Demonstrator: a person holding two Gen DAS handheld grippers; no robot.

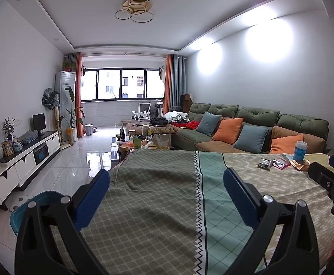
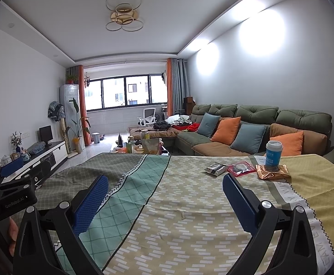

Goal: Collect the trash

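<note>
Left wrist view: my left claw (image 1: 166, 178) is spread wide with nothing between its blue pads, hovering over the bench (image 1: 157, 206), which is covered in a patterned cloth of green, teal and tan panels. Nothing lies in the path straight ahead at 12 o'clock except bare cloth. The trash sits off at 2 o'clock near the far edge: a dark wrapper (image 1: 265, 163), a pink-red wrapper (image 1: 280, 162) just beside it, and a copper foil wrapper (image 1: 301, 164) under a blue cup (image 1: 300, 151) with a white lid. My right claw (image 1: 327, 171) pokes in at 3 o'clock, close to those wrappers. A blue bin (image 1: 42, 202) shows at 9 o'clock beside the bench, low over the floor. Beyond the bench at 12 o'clock a cluttered coffee table (image 1: 144, 141) stands, and a green sofa (image 1: 247, 123) with orange and blue cushions runs along at 1 o'clock.

Right wrist view: my right claw (image 2: 165, 180) is also gaping, holding nothing. The dark wrapper (image 2: 215, 168), pink-red wrapper (image 2: 241, 167) and copper foil wrapper (image 2: 273, 172) lie in a row at 1 o'clock, well ahead of the pads, the blue cup (image 2: 273, 153) standing upright on the foil one. The cloth between is bare. My left claw (image 2: 11, 171) shows at 9 o'clock.
</note>
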